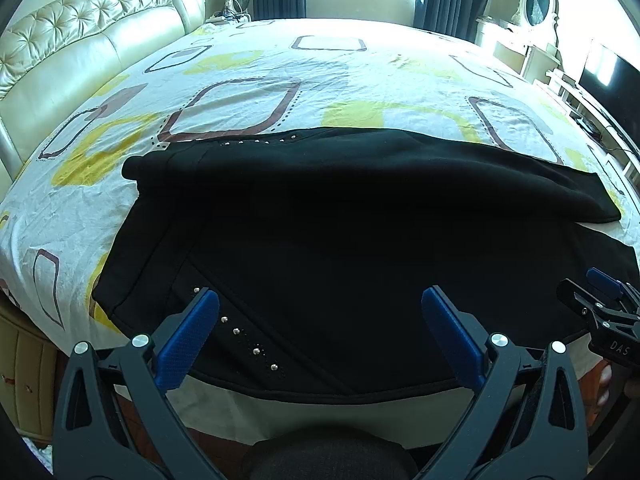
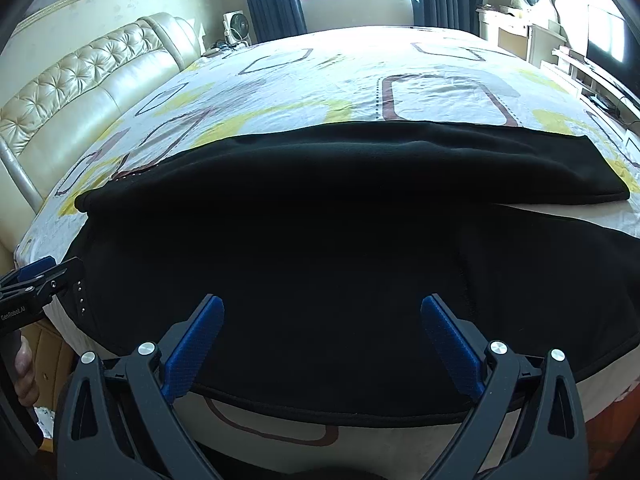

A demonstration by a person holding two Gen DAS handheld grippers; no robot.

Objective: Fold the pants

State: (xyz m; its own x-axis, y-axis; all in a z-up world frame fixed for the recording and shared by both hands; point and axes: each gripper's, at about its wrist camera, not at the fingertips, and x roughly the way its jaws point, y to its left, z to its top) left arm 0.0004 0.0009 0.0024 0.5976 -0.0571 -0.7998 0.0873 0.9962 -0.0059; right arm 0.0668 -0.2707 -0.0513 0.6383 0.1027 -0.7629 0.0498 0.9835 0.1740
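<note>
Black pants (image 1: pixel 320 232) lie spread flat on the near part of the bed, waistband at the left, both legs running right with a strip of sheet between them. Rows of small silver studs (image 1: pixel 248 342) mark the pockets. My left gripper (image 1: pixel 320 304) hovers open above the near hip, its blue pads wide apart with nothing between them. My right gripper (image 2: pixel 322 308) hovers open over the near leg of the pants (image 2: pixel 320 248), holding nothing. Each gripper shows at the other view's edge: the right gripper (image 1: pixel 600 304), the left gripper (image 2: pixel 36 280).
The bed sheet (image 1: pixel 248 92) is white with yellow and brown rounded squares. A tufted cream headboard (image 1: pixel 80 48) runs along the left. A vanity with an oval mirror (image 1: pixel 538 0) and a dark screen (image 1: pixel 612 80) stand at the right. A person's fingers (image 2: pixel 24 368) hold the left gripper.
</note>
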